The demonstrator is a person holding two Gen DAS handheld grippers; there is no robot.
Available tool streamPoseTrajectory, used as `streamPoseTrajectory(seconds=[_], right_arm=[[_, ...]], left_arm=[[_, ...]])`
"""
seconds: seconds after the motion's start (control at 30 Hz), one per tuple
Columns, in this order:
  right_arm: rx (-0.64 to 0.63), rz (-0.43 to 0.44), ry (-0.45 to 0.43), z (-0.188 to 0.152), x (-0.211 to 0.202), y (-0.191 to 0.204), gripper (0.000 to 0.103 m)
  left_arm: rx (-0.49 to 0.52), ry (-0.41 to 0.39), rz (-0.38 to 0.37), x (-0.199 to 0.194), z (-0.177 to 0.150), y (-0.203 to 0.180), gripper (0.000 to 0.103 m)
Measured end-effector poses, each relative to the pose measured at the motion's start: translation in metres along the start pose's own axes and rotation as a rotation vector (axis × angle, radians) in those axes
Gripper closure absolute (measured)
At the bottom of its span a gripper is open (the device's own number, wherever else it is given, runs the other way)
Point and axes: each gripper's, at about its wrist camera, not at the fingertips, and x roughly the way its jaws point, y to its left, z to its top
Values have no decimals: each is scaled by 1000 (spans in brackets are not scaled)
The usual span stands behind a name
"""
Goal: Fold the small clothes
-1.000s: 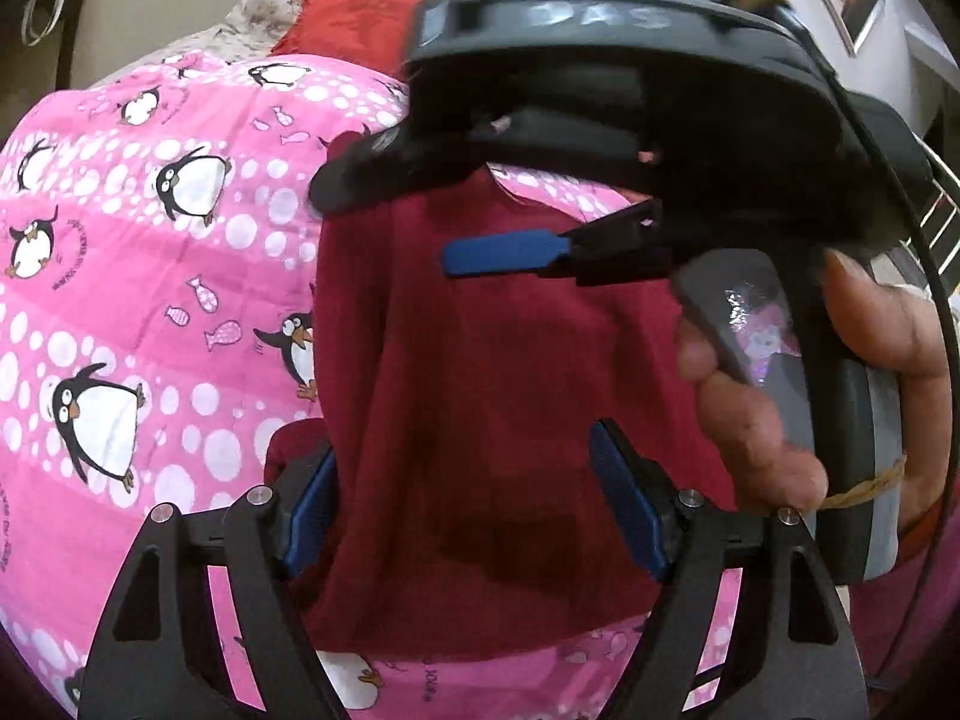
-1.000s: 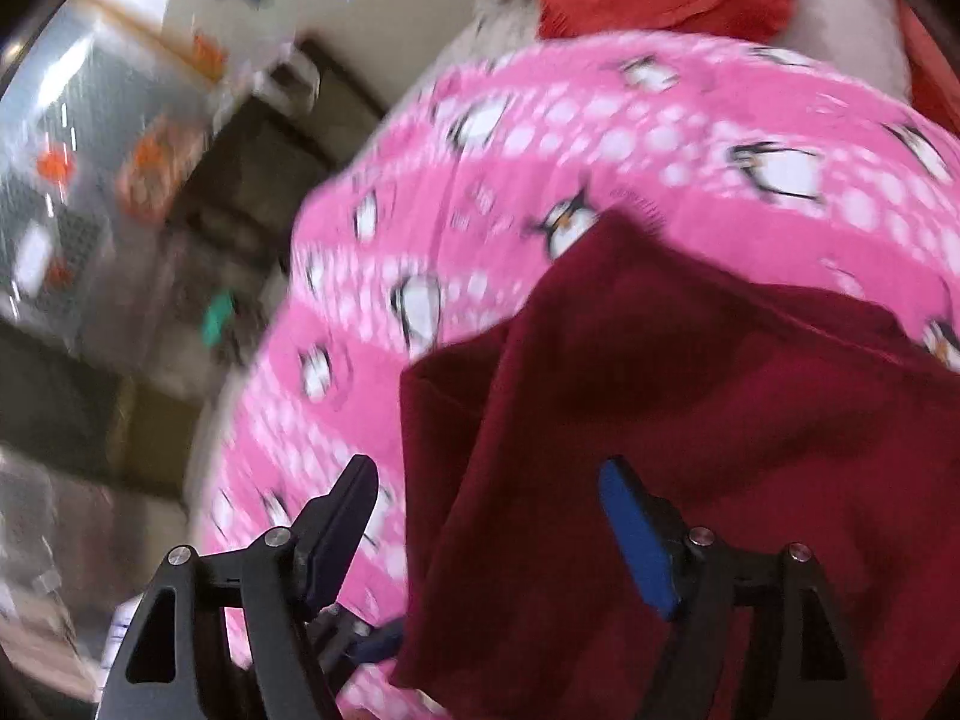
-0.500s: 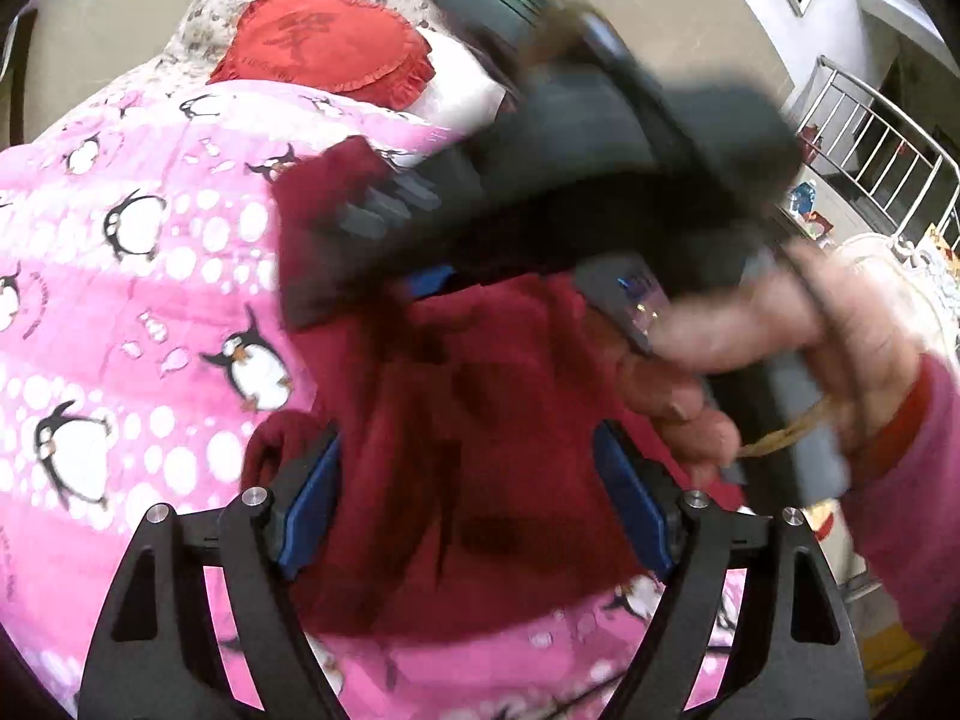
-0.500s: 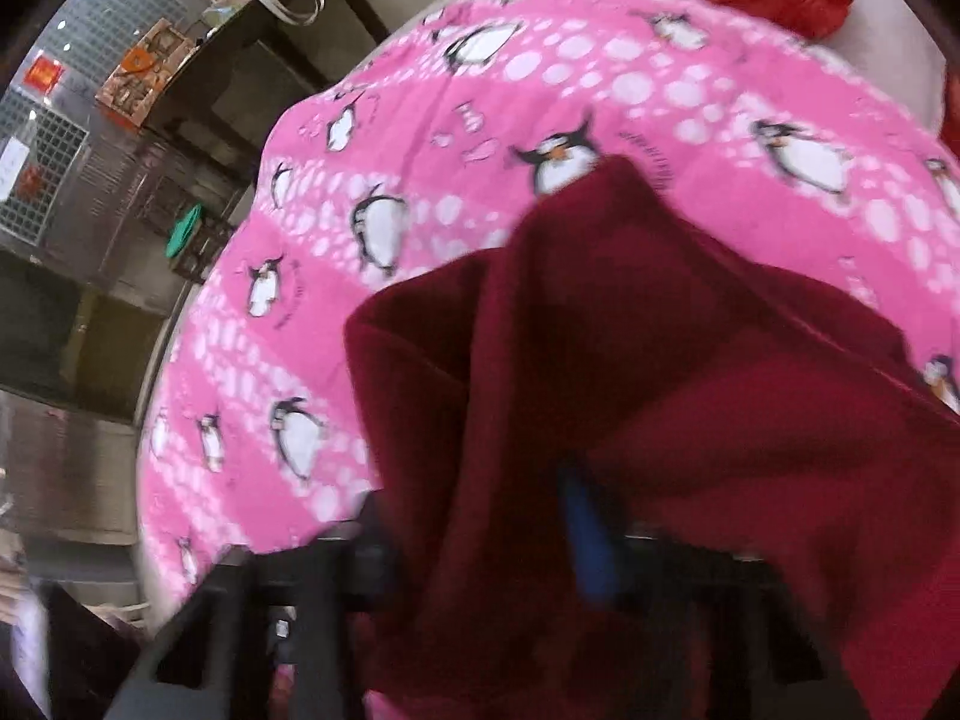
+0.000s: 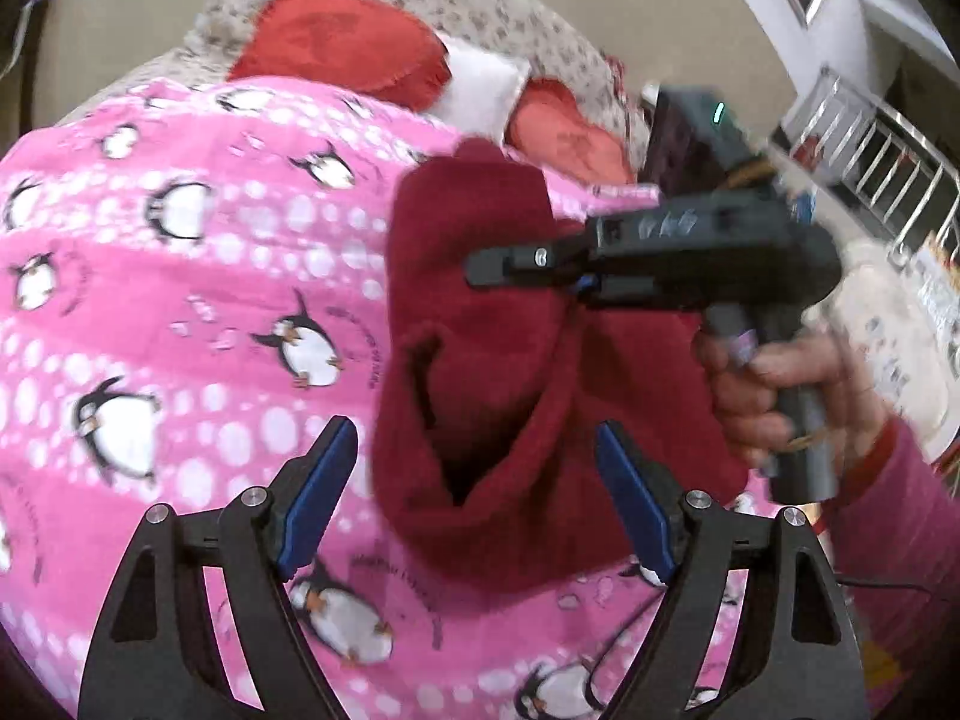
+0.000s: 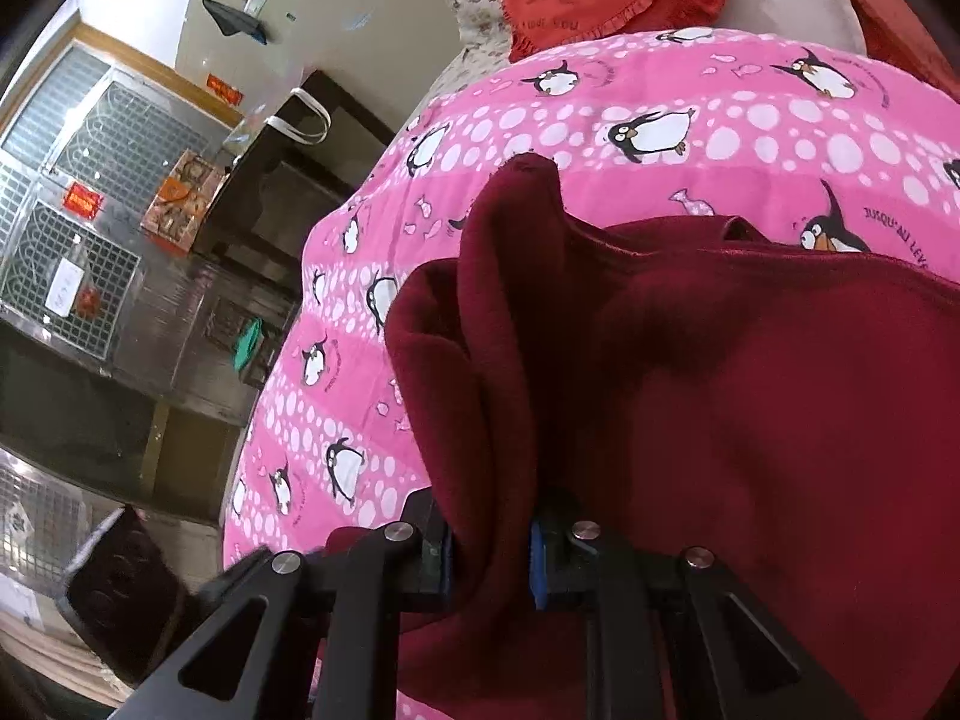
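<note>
A dark red fleece garment (image 5: 480, 360) lies bunched on a pink penguin-print blanket (image 5: 180, 300). My left gripper (image 5: 474, 498) is open, its blue-padded fingers either side of the garment's near edge, holding nothing. My right gripper (image 6: 489, 558) is shut on a fold of the red garment (image 6: 720, 420) and lifts that fold up. The right gripper also shows in the left wrist view (image 5: 570, 276), held by a hand above the garment, its jaws pinching the cloth.
Red cushions (image 5: 342, 54) and a floral pillow (image 5: 510, 24) lie at the bed's far end. A dark cabinet (image 6: 282, 180) and metal grilles (image 6: 66, 276) stand beside the bed's left edge. A railing (image 5: 888, 180) is at the right.
My right gripper has closed on a fold of the red garment and pulled it up and right. My left gripper has drawn back, open, from over the garment.
</note>
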Motion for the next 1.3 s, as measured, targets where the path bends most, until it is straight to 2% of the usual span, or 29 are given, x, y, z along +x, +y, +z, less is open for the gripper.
streamPoseTrajectory(seconds=[0.07, 0.17, 0.23, 0.27, 0.3, 0.37, 0.47, 0.63, 0.73, 0.83, 0.9, 0.93, 0.97, 1.0, 1.13, 1.23, 1.3], right_arm=[[-3, 2, -3, 1, -1, 2, 86], [-5, 2, -12, 1, -7, -3, 86], [-7, -11, -40, -1, -11, -3, 87], [-7, -17, -64, -2, -17, -4, 87], [-5, -16, -81, -1, -20, -4, 88], [2, -6, -118, -1, -38, -8, 88], [-5, -17, -180, -3, -70, -12, 89], [3, -74, -294, -20, -139, -33, 89], [55, -124, -314, -38, -165, -62, 89], [117, -229, -287, -57, -161, -96, 89], [185, -229, -263, -68, -151, -121, 89], [212, -231, -259, -74, -145, -132, 89], [232, -220, -266, -78, -144, -138, 89], [245, -202, -278, -82, -146, -141, 89], [188, -237, -289, -84, -160, -128, 89], [136, -290, -285, -91, -175, -112, 87], [127, -334, -298, -102, -188, -101, 81]], left_arm=[[14, 29, 28, 18, 4, -4, 22], [25, 6, -8, 26, 7, -12, 23], [-4, -13, -34, 24, 12, -17, 40], [-13, -14, -39, 23, 15, -20, 53], [-18, -16, -46, 21, 19, -26, 60], [-8, -34, -73, 15, 29, -41, 66], [33, -48, -124, 11, 43, -75, 68], [124, -32, -209, 29, 52, -139, 69], [169, -3, -226, 53, 46, -173, 69], [184, 82, -227, 86, 30, -195, 68], [186, 161, -196, 106, 20, -201, 59], [193, 206, -194, 112, 14, -204, 57], [204, 221, -197, 111, 11, -208, 53], [222, 223, -203, 107, 9, -211, 44], [313, 185, -212, 65, 5, -219, 34], [346, 125, -144, 40, 5, -206, 34], [359, 91, -73, 42, 9, -193, 34]])
